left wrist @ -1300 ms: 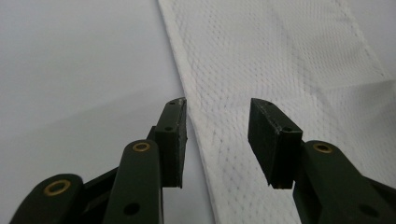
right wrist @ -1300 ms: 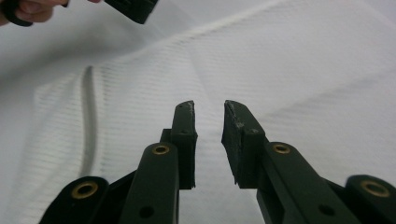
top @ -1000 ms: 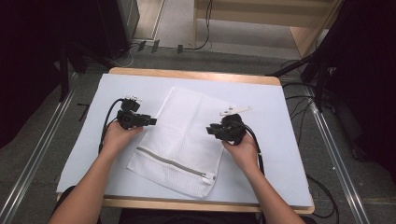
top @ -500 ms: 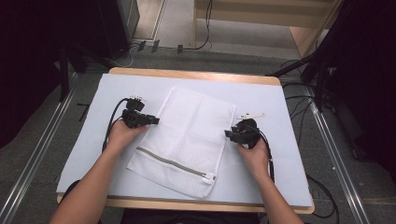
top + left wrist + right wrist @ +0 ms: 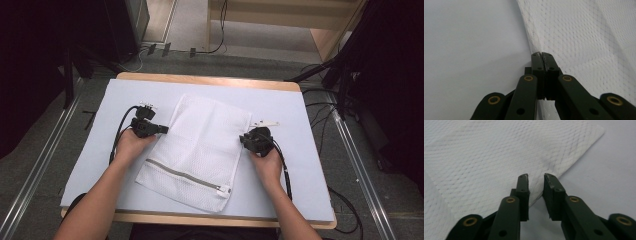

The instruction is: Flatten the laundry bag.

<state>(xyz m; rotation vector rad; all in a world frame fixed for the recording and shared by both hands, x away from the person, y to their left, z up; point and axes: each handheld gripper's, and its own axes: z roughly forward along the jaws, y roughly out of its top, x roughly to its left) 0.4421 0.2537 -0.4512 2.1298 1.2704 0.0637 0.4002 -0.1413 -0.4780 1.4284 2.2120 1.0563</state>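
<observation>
Mesh bag (image 5: 200,150), white and flat, is laid slantwise on the white sheet (image 5: 310,165) that covers the table (image 5: 210,80), its zip (image 5: 182,175) running along the near end. Its left edge is pinched by the left gripper (image 5: 162,129): in the left gripper view the jaws are seen pressed together on the hem of the bag (image 5: 574,37), having just been closing on it. Its right edge is straddled by the right gripper (image 5: 245,140); in the right gripper view a narrow gap is left between the jaws, which have just been closing, with the edge of the bag (image 5: 499,157) lying in that gap and not yet clamped. Each gripper is held by a hand, and a small white tag (image 5: 266,123) is seen just beyond the right one.
</observation>
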